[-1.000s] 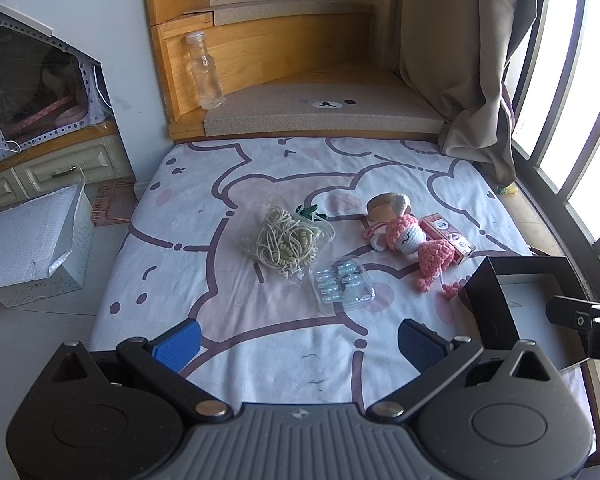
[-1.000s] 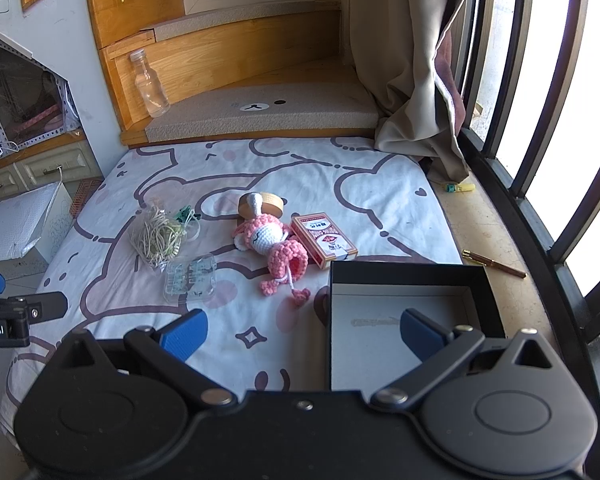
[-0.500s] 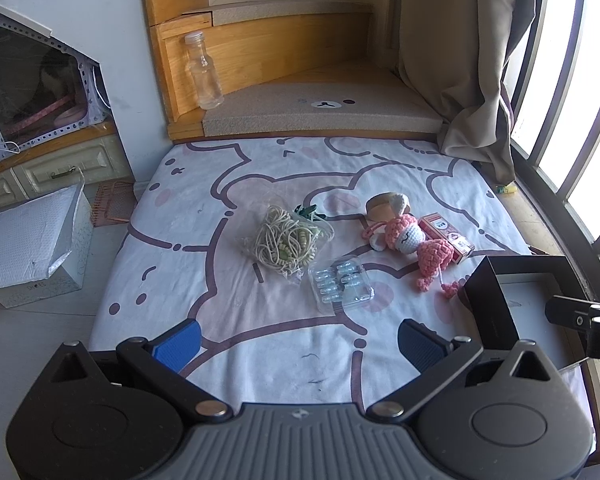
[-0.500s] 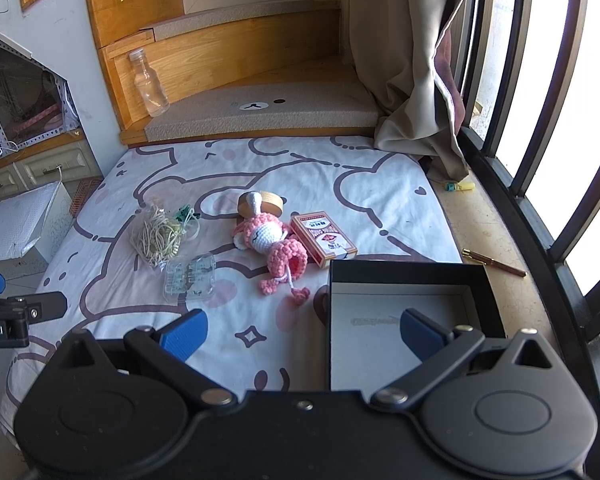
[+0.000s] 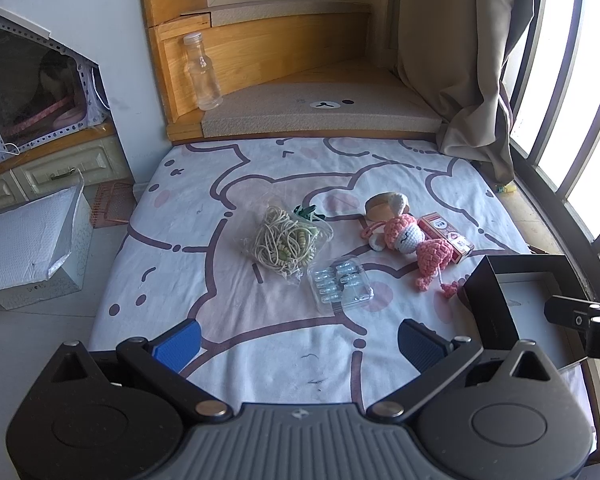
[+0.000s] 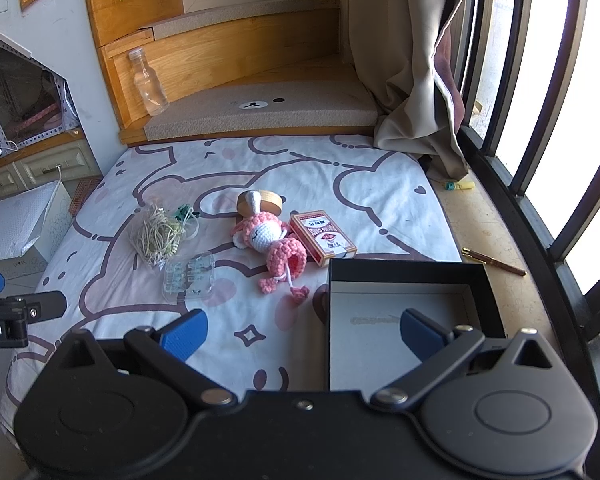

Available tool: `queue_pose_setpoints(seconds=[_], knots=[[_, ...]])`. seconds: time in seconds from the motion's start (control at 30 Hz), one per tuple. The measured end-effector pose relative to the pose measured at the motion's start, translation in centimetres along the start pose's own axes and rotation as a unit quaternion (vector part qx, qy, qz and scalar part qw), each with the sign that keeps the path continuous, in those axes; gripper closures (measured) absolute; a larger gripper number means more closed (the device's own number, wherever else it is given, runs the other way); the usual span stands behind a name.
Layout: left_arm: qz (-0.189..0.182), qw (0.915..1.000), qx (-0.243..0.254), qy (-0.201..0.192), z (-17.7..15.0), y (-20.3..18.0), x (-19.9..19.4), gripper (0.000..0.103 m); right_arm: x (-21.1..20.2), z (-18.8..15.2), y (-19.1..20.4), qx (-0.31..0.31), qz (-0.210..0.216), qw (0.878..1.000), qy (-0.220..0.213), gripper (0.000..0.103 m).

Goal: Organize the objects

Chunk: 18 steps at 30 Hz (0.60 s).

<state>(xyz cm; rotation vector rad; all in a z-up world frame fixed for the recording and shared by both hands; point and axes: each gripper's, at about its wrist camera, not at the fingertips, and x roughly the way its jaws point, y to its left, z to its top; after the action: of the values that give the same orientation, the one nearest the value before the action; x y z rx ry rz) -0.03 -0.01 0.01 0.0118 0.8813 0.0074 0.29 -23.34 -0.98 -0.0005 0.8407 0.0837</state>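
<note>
On the cartoon-print sheet (image 5: 260, 352) lie a bag of tangled cord (image 5: 282, 242) (image 6: 156, 236), a clear blister pack (image 5: 340, 284) (image 6: 189, 276), a pink crochet doll (image 5: 416, 242) (image 6: 274, 246), a round wooden box (image 5: 382, 205) (image 6: 266, 202) and a red card box (image 5: 448, 236) (image 6: 323, 238). An open black box (image 6: 408, 272) (image 5: 496, 300) with a pale floor sits at the sheet's right. My left gripper (image 5: 298, 340) hangs open above the near sheet, holding nothing. My right gripper (image 6: 302, 330) is open over the black box's left edge, also holding nothing.
A clear bottle (image 5: 201, 74) stands on the wooden step behind the sheet. A curtain (image 6: 412, 60) and window bars (image 6: 540, 80) close off the right. A pen (image 6: 494, 262) and a small marker (image 6: 460, 186) lie on the sill. A white carton (image 5: 28, 248) sits on the floor at left.
</note>
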Motion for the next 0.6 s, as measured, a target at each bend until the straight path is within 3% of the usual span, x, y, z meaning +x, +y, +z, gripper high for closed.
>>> queue_pose_setpoints(seconds=[0.6], knots=[[0.000, 1.0000, 0.000, 0.001, 0.07, -0.46, 0.01, 0.000, 0.07, 0.05, -0.09, 0.000, 0.000, 1.000, 0.001, 0.000]])
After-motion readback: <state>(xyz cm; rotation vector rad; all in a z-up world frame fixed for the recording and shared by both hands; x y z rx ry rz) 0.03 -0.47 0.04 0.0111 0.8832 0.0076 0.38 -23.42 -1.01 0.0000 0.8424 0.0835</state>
